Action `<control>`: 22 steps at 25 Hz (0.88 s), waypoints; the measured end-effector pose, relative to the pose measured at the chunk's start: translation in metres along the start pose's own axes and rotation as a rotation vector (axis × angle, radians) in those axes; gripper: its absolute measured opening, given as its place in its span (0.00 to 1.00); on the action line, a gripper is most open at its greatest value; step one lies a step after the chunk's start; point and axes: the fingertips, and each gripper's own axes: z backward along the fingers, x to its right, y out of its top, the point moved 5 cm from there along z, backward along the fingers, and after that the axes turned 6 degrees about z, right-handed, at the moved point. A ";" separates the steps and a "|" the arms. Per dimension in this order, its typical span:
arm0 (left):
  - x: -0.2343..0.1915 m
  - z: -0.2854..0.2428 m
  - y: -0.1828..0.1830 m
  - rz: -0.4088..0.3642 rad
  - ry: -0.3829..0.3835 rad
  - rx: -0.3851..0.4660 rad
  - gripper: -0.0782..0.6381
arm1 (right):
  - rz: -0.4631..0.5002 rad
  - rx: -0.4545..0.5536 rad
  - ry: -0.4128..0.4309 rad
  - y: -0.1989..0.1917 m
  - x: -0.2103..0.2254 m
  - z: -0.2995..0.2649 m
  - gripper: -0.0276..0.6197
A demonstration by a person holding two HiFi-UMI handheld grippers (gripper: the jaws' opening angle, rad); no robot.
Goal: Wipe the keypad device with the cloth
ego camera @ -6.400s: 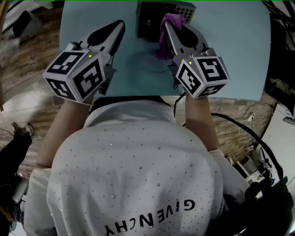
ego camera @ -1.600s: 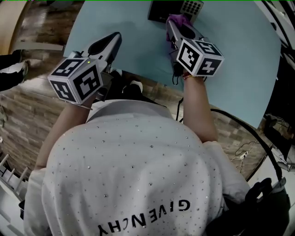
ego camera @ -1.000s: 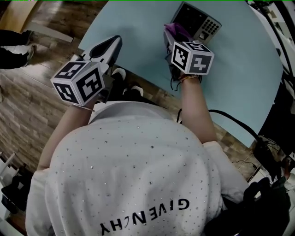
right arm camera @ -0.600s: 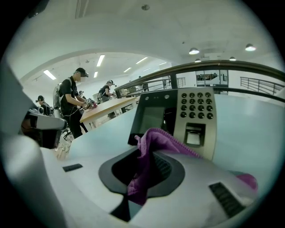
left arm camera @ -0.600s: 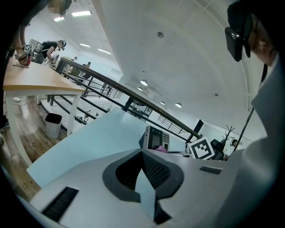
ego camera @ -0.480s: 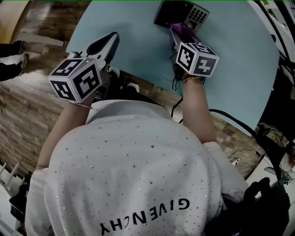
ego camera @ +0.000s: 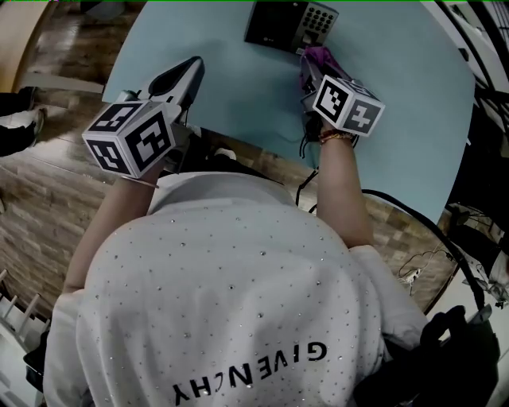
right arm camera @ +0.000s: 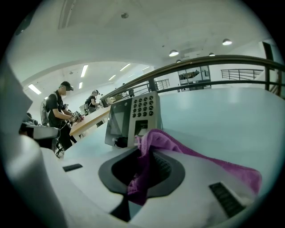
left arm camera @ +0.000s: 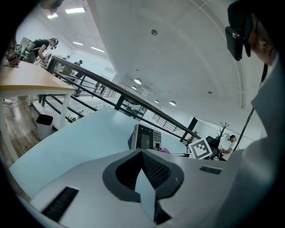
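The dark keypad device (ego camera: 290, 24) stands tilted on the light blue table (ego camera: 238, 87) at its far side; its screen and keys (right arm camera: 133, 116) face me. My right gripper (ego camera: 308, 70) is shut on a purple cloth (ego camera: 320, 57), which hangs just in front of the device's near right corner. In the right gripper view the cloth (right arm camera: 153, 141) is pinched between the jaws (right arm camera: 144, 153) and drapes over the right finger. My left gripper (ego camera: 189, 67) hovers left of the device, shut with nothing in it. From the left gripper (left arm camera: 142, 152) the device (left arm camera: 144, 138) shows a short way ahead.
The table's near edge (ego camera: 246, 143) runs just under both grippers, with wooden floor (ego camera: 48, 183) to the left. Black cables (ego camera: 413, 222) trail at the right. People stand at a wooden bench (right arm camera: 87, 118) in the background.
The right gripper with the cloth has slid from the device's front toward its near right corner. The left gripper has held its place. The head view has shifted a little.
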 end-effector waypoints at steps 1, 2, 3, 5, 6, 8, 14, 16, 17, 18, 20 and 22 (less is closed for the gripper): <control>0.001 0.000 0.000 -0.002 -0.002 0.001 0.11 | -0.016 0.008 0.003 0.000 0.002 0.002 0.11; 0.003 0.000 0.001 -0.005 -0.005 0.003 0.11 | -0.031 0.016 0.007 0.000 0.004 0.003 0.10; 0.004 0.001 0.002 -0.009 -0.007 0.005 0.11 | -0.045 0.027 0.010 0.001 0.006 0.005 0.10; 0.004 0.003 0.004 -0.013 -0.007 0.013 0.11 | -0.080 0.049 0.010 0.003 0.011 0.009 0.10; 0.003 0.004 0.005 -0.009 -0.004 0.018 0.11 | -0.103 0.055 0.015 0.004 0.013 0.010 0.11; 0.000 0.005 0.005 0.010 0.004 0.027 0.11 | -0.152 0.067 0.055 0.007 0.014 0.011 0.10; 0.018 0.017 0.038 -0.015 -0.025 0.111 0.11 | -0.185 0.271 0.253 0.086 -0.006 0.044 0.10; 0.026 0.021 0.053 -0.050 -0.032 0.143 0.11 | -0.177 0.348 0.283 0.117 -0.009 0.052 0.10; 0.028 0.023 0.059 -0.058 -0.031 0.156 0.11 | -0.183 0.389 0.283 0.130 -0.008 0.054 0.10; 0.028 0.025 0.064 -0.061 -0.029 0.167 0.11 | -0.190 0.423 0.266 0.139 -0.006 0.054 0.10; 0.024 0.029 0.071 -0.063 -0.024 0.181 0.11 | -0.207 0.449 0.196 0.147 0.002 0.046 0.10; 0.016 0.031 0.075 -0.073 -0.022 0.185 0.11 | -0.246 0.423 0.109 0.140 0.014 0.029 0.10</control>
